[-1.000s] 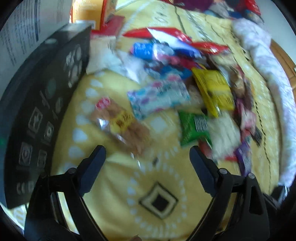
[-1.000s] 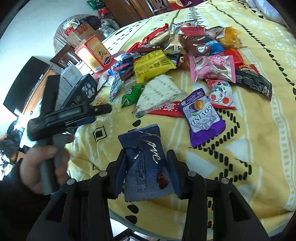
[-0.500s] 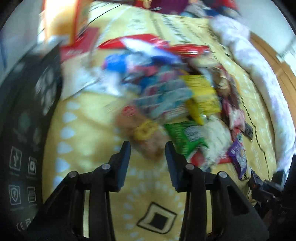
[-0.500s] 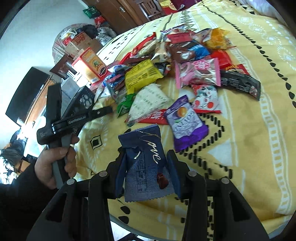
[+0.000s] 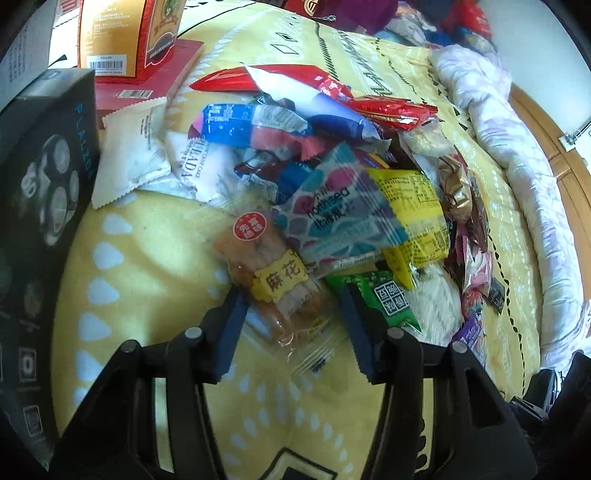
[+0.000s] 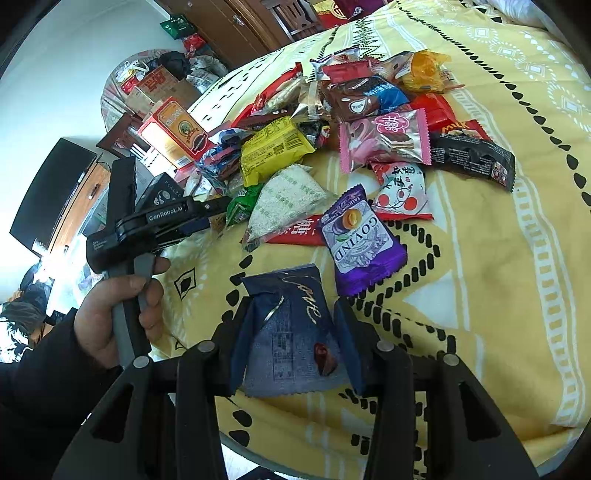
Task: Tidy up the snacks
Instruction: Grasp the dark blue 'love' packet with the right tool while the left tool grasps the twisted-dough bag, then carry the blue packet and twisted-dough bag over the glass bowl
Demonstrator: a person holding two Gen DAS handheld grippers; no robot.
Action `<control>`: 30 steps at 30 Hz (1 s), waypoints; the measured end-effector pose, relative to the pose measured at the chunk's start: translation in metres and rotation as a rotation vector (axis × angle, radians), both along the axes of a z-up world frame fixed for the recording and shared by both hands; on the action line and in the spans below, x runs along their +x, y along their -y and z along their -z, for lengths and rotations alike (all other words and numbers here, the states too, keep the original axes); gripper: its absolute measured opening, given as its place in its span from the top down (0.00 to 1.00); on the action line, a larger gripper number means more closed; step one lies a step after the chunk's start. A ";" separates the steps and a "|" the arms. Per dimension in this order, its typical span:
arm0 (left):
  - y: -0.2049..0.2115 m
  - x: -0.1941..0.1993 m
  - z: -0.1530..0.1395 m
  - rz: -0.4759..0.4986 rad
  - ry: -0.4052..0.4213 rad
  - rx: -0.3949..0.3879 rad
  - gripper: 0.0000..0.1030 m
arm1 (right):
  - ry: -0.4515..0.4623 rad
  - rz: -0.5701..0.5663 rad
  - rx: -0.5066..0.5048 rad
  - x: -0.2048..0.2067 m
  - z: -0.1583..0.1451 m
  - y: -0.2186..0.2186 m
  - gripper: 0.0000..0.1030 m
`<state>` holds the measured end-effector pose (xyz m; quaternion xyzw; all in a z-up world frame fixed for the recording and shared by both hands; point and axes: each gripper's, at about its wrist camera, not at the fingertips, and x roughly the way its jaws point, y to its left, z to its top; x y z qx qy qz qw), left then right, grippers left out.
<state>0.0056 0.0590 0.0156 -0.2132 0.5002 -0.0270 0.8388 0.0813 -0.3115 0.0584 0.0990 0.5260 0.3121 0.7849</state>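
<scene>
The left hand-held gripper (image 5: pixel 291 317) points down at the near edge of a snack pile on a bed w/ a yellow patterned blanket (image 5: pixel 155 236); its jaws are opening, and a clear plastic packet of brown twisted pastry w/ a yellow label and red round sticker (image 5: pixel 271 280) lies between the blue fingertips (image 5: pixel 231 325). The pads look just beside the wrapper rather than pressing it, though the crinkled film makes contact hard to judge. Just right of that packet sits a small green sachet (image 5: pixel 384 299), and behind it a blue-and-pink patterned pouch (image 5: pixel 340 218) overlapping a yellow foil packet (image 5: pixel 413 221). At far left a white pillow-shaped sachet (image 5: pixel 133 147) lies near a black printed box (image 5: pixel 40 192), w/ an orange carton (image 5: pixel 122 33) beyond. In the right wrist view, the right hand-held gripper (image 6: pixel 291 332) is clamped on a dark blue foil pouch w/ gold script (image 6: pixel 288 325), both pads squeezing its sides, the pouch raised off the blanket at the near edge of the bed. Beyond it, apart, lies a purple pillow pack w/ white lettering (image 6: pixel 360 243); farther off are a white triangular packet (image 6: pixel 284 203), a pink wrapped cake (image 6: pixel 384 138) and a black wrapper (image 6: pixel 472 155) at right. A hand (image 6: pixel 118 317) in a dark sleeve at left holds the other gripper's grey handle.
</scene>
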 end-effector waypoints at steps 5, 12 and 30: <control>-0.003 -0.014 -0.007 0.020 0.008 0.020 0.63 | 0.025 0.010 0.003 -0.001 -0.006 0.000 0.54; -0.010 -0.046 -0.056 0.049 0.116 0.081 0.63 | 0.090 0.011 0.005 -0.005 -0.031 -0.005 0.54; -0.195 -0.149 -0.235 -0.309 0.380 0.355 0.63 | 0.475 -0.283 0.061 0.005 -0.219 -0.195 0.54</control>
